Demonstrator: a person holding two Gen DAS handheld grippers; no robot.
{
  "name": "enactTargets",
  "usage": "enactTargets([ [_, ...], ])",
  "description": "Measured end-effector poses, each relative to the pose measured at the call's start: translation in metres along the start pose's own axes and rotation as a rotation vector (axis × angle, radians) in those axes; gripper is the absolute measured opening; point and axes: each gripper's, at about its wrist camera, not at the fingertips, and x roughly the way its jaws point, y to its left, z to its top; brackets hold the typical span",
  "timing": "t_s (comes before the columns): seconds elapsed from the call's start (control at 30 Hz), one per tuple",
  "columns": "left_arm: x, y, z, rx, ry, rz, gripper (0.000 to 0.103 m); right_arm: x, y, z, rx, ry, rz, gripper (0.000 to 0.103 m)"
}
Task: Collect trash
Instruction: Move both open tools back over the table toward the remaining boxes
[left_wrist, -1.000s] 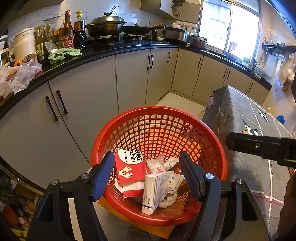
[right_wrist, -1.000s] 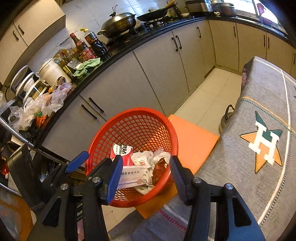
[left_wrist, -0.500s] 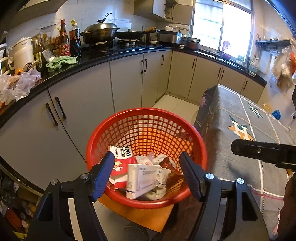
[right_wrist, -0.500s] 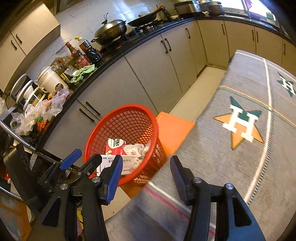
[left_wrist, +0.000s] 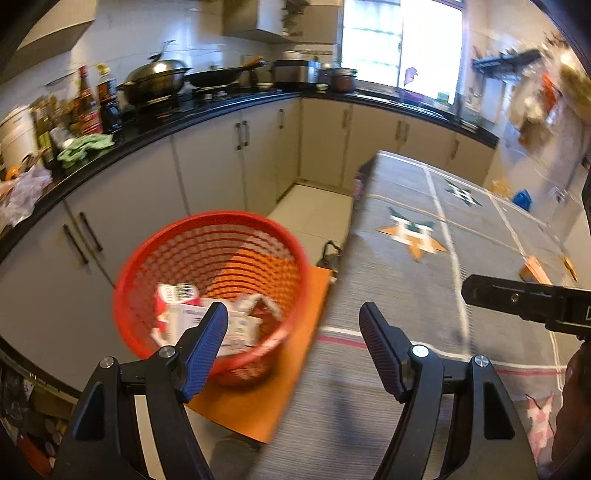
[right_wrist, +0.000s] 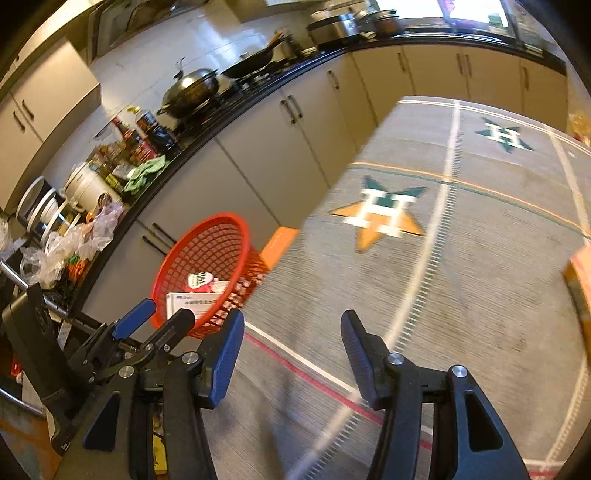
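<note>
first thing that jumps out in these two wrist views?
The red basket, on an orange board beside the table, with cartons and wrappers inside. Next, the grey tablecloth with its orange-and-green star. Both tongs, left and right, hang open and empty in the foreground.

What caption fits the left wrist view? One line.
Open left gripper beside red basket of trash, above grey tablecloth.

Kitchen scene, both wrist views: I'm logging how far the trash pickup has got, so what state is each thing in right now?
Red basket: upright on an orange stool, partly filled with boxes and wrappers.
Left gripper: open, nothing between its jaws.
Right gripper: open, empty.
Orange packet: lying on the table cloth, not yet picked up.
Wok: on the stove, lid on.
Cabinet doors: closed.
</note>
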Motion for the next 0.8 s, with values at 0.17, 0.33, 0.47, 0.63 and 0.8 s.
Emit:
enactTargets([
  [0.17,-0.002,-0.044,0.000,0.066,0.004,-0.049,0.073,-0.035,-0.031,-0.014,0.043,-0.042,-0.031,0.059],
  [0.33,-0.003,-0.090,0.000,0.132,0.018,-0.097,0.073,-0.077,-0.071,-0.026,0.106,-0.102,-0.075,0.061],
  [0.47,-0.001,-0.122,0.003,0.171,0.041,-0.152,0.073,-0.107,-0.107,-0.033,0.183,-0.143,-0.111,0.062],
  [0.63,0.003,-0.167,0.009,0.220,0.070,-0.220,0.073,-0.142,-0.156,-0.043,0.305,-0.185,-0.181,0.063],
  [0.8,0.007,-0.202,0.017,0.232,0.099,-0.286,0.073,-0.170,-0.205,-0.044,0.470,-0.208,-0.297,0.073],
])
